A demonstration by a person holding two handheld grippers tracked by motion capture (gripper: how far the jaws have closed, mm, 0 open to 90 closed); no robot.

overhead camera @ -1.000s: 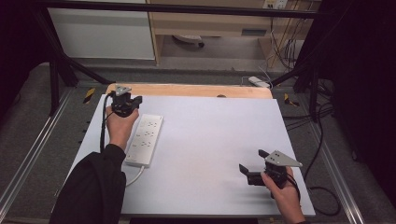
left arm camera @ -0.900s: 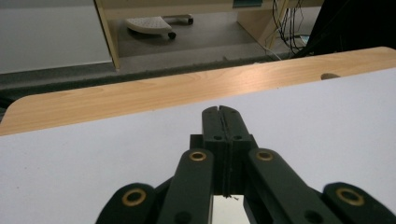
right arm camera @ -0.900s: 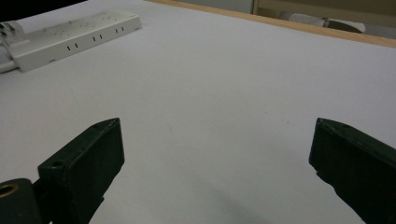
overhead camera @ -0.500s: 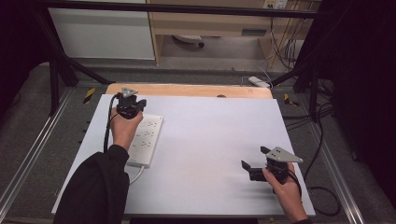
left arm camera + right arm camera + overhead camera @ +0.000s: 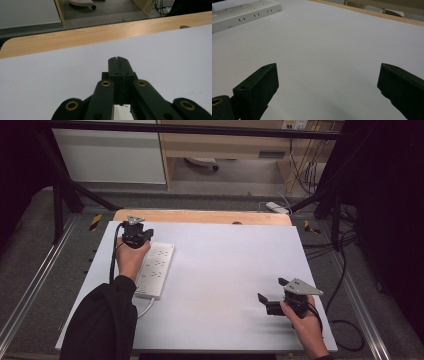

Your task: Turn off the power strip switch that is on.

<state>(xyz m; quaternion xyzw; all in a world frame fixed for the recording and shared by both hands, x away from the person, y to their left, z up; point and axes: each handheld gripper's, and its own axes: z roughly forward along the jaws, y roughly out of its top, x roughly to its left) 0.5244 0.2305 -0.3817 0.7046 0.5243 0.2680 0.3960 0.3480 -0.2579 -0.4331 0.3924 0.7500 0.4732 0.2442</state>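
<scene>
High view: the left gripper (image 5: 136, 234) hangs over the far end of the white power strip (image 5: 155, 269), which lies on the table (image 5: 225, 265) at its left; its jaws are pressed together, empty. Right gripper (image 5: 272, 301), jaws spread wide, sits well apart.

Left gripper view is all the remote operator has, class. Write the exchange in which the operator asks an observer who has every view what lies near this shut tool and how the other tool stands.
Operator: My left tool faces bare white table. Is anything close by?
Observer: Yes. In the high view, a white power strip lies flat just beside your left hand, towards the table's middle.
Operator: And the other tool?
Observer: The right tool sits near the table's near right corner with its jaws wide open and nothing between them.
</scene>
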